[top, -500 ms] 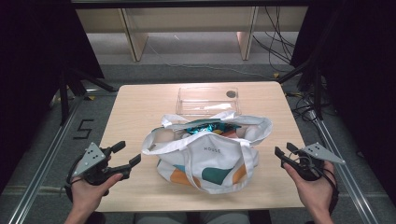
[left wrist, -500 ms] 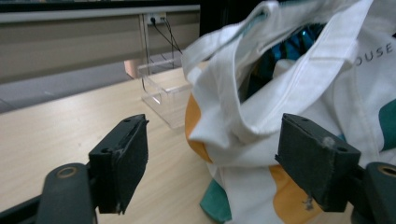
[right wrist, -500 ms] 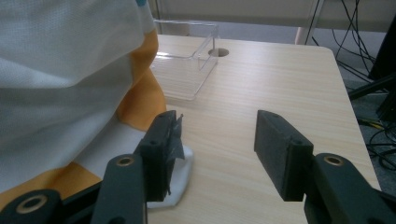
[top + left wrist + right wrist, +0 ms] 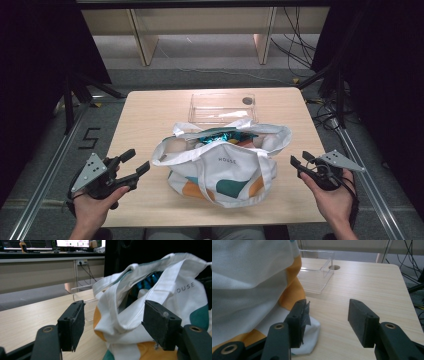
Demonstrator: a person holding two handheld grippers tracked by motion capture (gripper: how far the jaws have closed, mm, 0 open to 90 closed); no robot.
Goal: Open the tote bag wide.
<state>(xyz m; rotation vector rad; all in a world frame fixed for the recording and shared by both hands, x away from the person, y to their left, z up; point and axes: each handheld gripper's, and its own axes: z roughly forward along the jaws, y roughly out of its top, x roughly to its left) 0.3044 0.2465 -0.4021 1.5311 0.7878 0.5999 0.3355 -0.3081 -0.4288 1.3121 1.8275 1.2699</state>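
White tote bag (image 4: 225,167) with teal and orange patches sits mid table (image 4: 150,115), mouth open, shiny teal packet (image 4: 220,136) poking out top; clear plastic tray (image 4: 222,107) right behind bag, touching or nearly so, can't tell which; left tool (image 4: 131,163) at bag's left side, jaws spread wide, gripping nothing, bag handle (image 4: 120,297) just ahead between them; right tool (image 4: 300,162) near bag's right side, jaws also apart and empty, one jaw just beside bag's bottom corner (image 4: 312,340)

left gripper (image 4: 136,161) jaws apart, right gripper (image 4: 299,160) jaws apart
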